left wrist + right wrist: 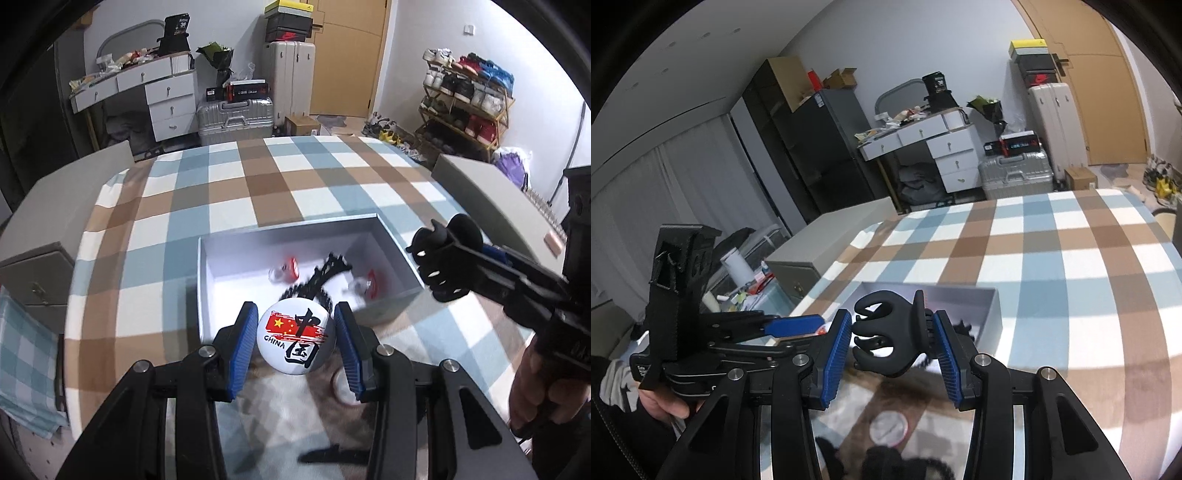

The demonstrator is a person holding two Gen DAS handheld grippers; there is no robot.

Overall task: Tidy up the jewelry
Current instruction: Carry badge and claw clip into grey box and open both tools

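My left gripper (295, 332) is shut on a round white badge (295, 338) with a red flag and "CHINA" on it, held just above the near edge of an open grey box (399, 243). The box holds a black beaded piece (321, 275) and two red-and-clear items (286, 269). My right gripper (892, 341) is shut on a black claw hair clip (886, 332), held above the box's (995, 314) right side. It also shows in the left wrist view (443, 258), to the right of the box.
The box sits on a checked blue, brown and white cloth (258, 184). A round silvery disc (888, 428) and dark items lie near the front. Grey boxes (480, 192) stand at the table's sides. Suitcases, drawers and a shoe rack stand behind.
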